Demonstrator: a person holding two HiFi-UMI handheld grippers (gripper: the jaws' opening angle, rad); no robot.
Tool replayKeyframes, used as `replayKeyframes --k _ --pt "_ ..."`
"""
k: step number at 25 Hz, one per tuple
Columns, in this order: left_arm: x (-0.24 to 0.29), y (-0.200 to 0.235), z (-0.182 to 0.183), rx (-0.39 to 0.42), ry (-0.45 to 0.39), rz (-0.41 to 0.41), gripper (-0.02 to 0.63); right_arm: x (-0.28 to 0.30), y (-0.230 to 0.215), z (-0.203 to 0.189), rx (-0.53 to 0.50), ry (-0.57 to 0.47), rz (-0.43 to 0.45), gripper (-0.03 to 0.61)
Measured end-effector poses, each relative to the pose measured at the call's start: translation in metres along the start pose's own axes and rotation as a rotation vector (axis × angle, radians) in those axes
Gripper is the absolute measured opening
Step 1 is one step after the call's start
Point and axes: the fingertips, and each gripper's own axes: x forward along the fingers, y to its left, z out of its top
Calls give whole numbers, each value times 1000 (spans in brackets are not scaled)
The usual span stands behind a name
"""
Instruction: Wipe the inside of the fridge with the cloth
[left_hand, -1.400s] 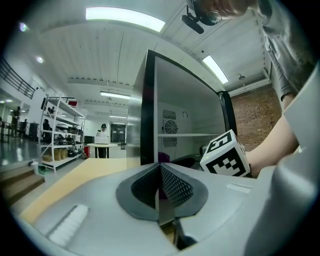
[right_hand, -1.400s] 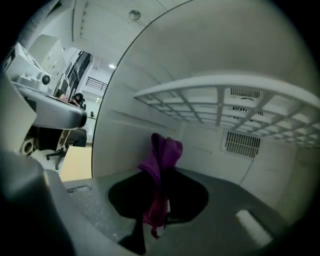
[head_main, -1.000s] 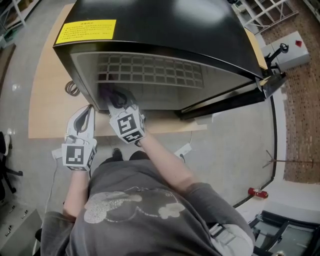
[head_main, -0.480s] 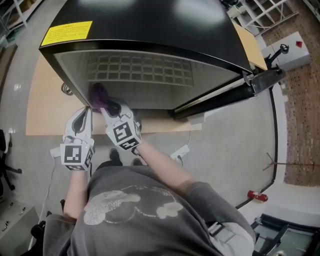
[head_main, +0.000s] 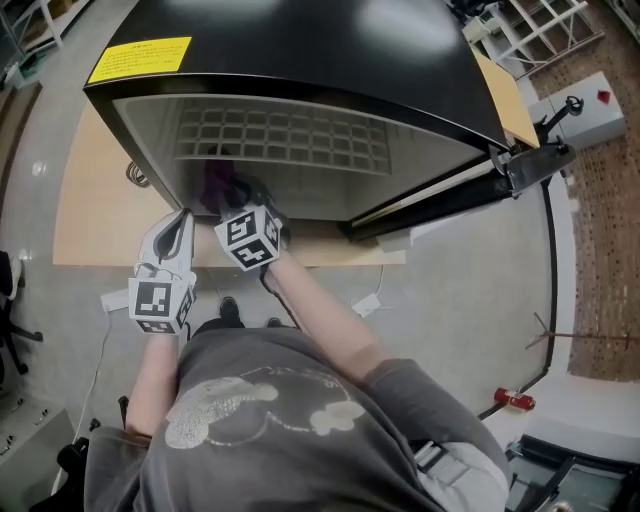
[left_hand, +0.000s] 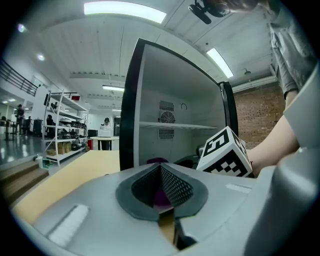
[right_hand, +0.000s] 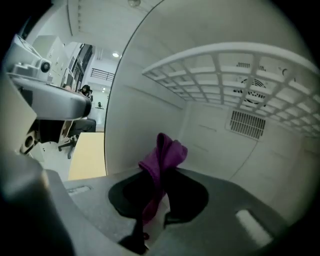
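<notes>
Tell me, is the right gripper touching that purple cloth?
Touching. In the right gripper view, the purple cloth is pinched between the jaws of the right gripper, folds sticking out beyond them.

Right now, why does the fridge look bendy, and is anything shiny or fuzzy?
Head view: the wide lens bows the fridge, and light glares on its black top. Right gripper view: the shelf curves and the close-up cloth looks soft.
</notes>
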Motion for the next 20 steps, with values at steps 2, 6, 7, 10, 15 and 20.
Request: replayKeyframes --k 2,6,7,10,15,20 --pt "2 -4 0 3 0 -12 17 -4 -12 -12 8 33 -32 41" --pt "9 -15 4 12 -2 -42 17 -17 -40 -38 27 90 -109 41" --pt "11 -19 4 14 -3 -51 18 -22 -47 -44 32 102 -129 41" --pt "16 -30 5 20 -2 -80 17 -38 -68 -61 49 132 -180 41" --pt "25 -49 8 30 1 -128 18 -65 -94 -84 95 172 -249 41" --pt "33 -66 10 33 2 -169 18 -90 -119 -107 115 231 -358 43"
